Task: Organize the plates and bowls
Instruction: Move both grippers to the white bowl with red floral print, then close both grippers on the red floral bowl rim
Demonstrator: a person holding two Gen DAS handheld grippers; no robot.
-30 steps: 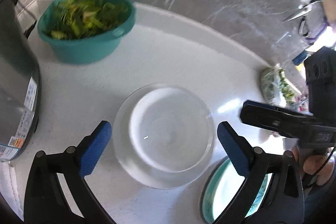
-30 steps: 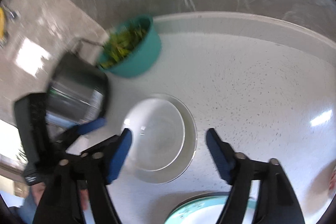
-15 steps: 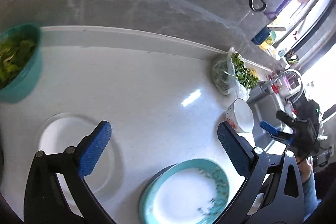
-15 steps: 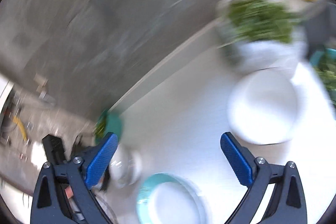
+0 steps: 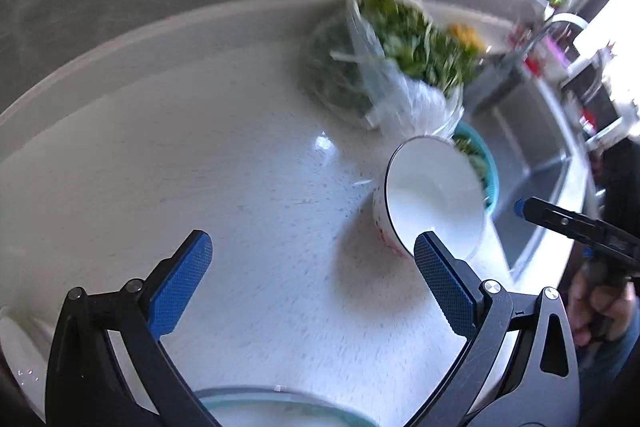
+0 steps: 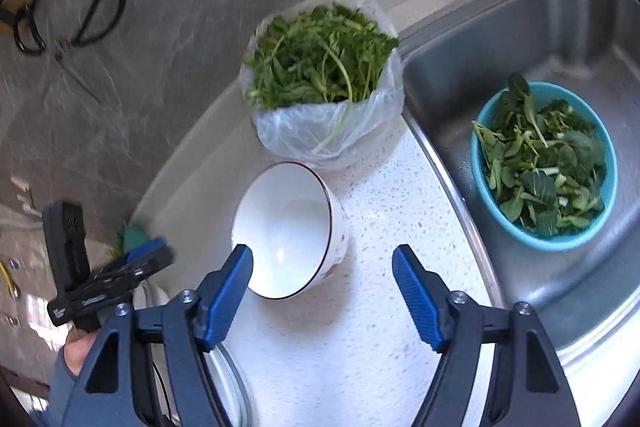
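We see a clear plastic bag of leafy greens (image 6: 322,83) on the speckled white worktop (image 6: 360,327), a teal basin of spinach leaves (image 6: 544,167) in the steel sink (image 6: 500,39), and black-handled scissors (image 6: 76,31) on the grey wall.

A white speckled counter (image 6: 360,327) carries a white bowl (image 6: 288,231), which stands near the sink's edge. Just behind the bowl sits a clear plastic bag of leafy greens (image 6: 324,87), against the counter's raised back lip. In front of the bowl, at the near edge, the rim of a plate (image 6: 236,387) shows.
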